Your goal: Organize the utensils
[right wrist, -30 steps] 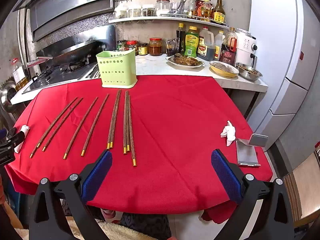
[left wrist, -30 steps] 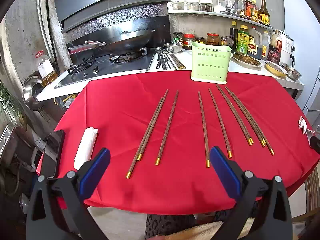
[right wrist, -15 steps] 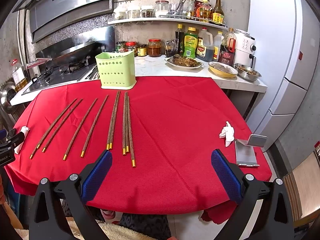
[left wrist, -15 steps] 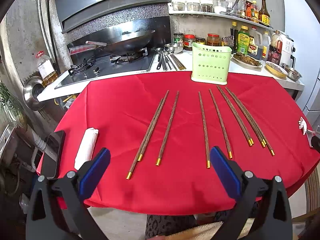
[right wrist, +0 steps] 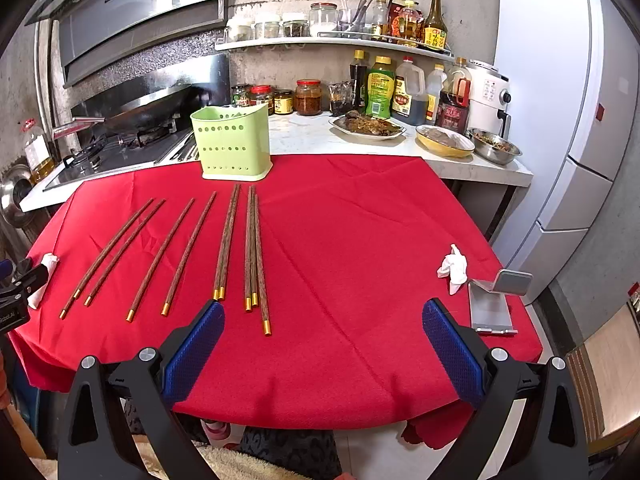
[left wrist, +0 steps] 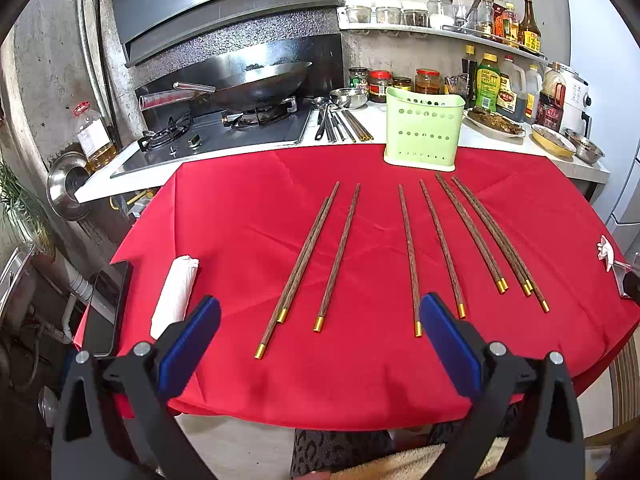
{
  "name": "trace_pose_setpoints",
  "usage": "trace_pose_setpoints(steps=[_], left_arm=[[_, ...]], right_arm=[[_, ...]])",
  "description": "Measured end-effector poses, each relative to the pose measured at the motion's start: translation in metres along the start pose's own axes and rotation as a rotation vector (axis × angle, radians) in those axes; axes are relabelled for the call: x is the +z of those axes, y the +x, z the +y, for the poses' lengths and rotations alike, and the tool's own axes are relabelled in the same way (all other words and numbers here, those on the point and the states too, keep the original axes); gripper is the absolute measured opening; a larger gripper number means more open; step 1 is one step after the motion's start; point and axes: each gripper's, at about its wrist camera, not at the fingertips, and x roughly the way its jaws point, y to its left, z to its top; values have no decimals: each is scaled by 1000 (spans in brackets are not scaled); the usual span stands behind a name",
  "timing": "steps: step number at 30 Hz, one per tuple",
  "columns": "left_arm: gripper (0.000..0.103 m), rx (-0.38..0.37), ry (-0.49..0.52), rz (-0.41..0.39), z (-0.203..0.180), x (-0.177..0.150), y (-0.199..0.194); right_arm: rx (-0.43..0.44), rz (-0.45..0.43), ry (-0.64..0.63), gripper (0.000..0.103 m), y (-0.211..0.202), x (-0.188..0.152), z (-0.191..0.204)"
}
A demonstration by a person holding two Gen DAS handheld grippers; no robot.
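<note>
Several dark wooden chopsticks with gold tips lie side by side on a red tablecloth, tips toward me; the same chopsticks show in the right wrist view. A light green perforated holder stands upright at the table's far edge, also the holder seen from the right. My left gripper hovers open over the near edge, just short of the gold tips. My right gripper is open too, to the right of the chopsticks, over bare cloth. Neither holds anything.
A rolled white cloth and a black phone lie at the table's left edge. A crumpled tissue and a metal phone stand sit at the right. Behind are a stove with a wok, bottles, jars and food dishes.
Both views have shifted very slightly; the chopsticks and holder have not moved, and both grippers stay open.
</note>
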Motion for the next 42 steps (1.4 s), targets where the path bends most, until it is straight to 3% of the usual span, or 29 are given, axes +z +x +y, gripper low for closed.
trace_pose_setpoints(steps=[42], left_arm=[[97,-4,-5,-4,4,0,-2]], right_arm=[[7,-4,-3,97,0,0,2]])
